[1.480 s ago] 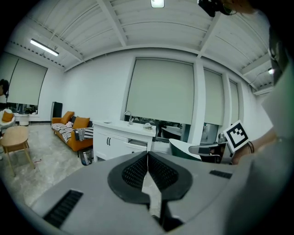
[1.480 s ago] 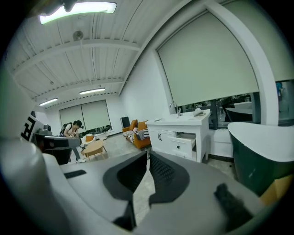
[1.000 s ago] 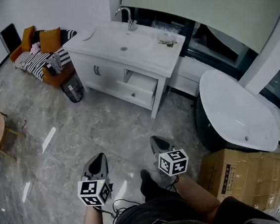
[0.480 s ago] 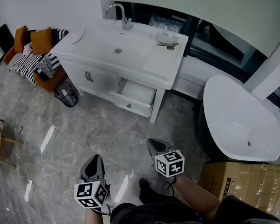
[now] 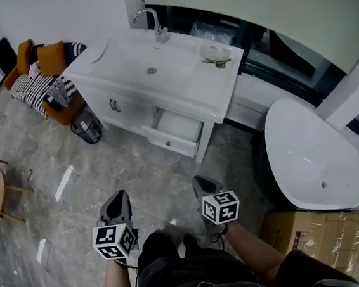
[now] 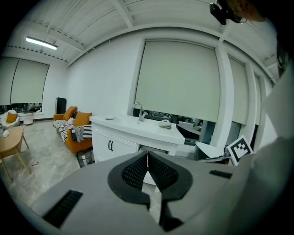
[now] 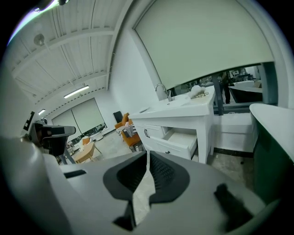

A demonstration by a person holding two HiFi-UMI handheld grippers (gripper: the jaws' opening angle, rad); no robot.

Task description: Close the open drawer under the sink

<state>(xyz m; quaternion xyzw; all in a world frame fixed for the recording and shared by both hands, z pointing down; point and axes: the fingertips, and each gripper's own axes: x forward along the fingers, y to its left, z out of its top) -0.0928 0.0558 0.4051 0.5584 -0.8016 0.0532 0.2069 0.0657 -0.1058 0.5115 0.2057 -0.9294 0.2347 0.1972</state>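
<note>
The drawer (image 5: 179,126) stands pulled out below the sink (image 5: 152,67), well apart from both grippers. Rigid and probably on runners, it should slide under a light, square push on its front panel near the knob (image 7: 167,152). The left gripper (image 5: 121,197) and right gripper (image 5: 200,181) keep their fingers clenched on nothing.

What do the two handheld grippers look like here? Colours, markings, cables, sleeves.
Both match: left tongs and right tongs are grey shells tapering to a point, with black ribbed pads inside. Each carries a white cube with black square markers. A thin dark cable hangs under the right one. No sleeves on the forearms; dark clothing below.
</note>
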